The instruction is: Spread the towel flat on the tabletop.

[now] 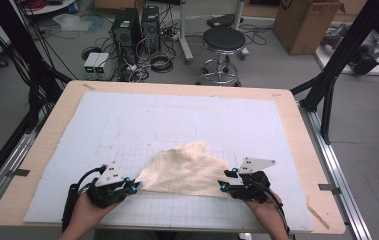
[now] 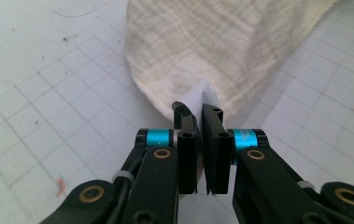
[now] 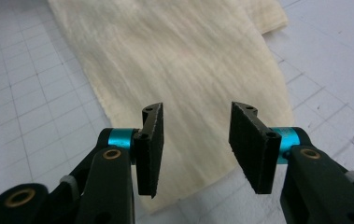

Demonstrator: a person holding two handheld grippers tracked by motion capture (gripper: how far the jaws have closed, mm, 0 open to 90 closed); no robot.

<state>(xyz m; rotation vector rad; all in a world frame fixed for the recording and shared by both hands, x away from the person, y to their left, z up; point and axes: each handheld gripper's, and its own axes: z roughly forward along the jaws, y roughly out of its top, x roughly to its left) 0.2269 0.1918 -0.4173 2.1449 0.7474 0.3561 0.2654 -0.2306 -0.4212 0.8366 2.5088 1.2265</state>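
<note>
Underneath, a gridded white mat [image 1: 127,120] covers the wooden table [image 1: 297,130], cream cloth [image 1: 189,172] atop.

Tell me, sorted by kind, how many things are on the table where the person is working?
Cream cloth: 1
Hand-held grippers: 2, the left gripper pinching a corner of the cloth, the right gripper open at its other corner
White gridded mat: 1
Total: 4
</note>
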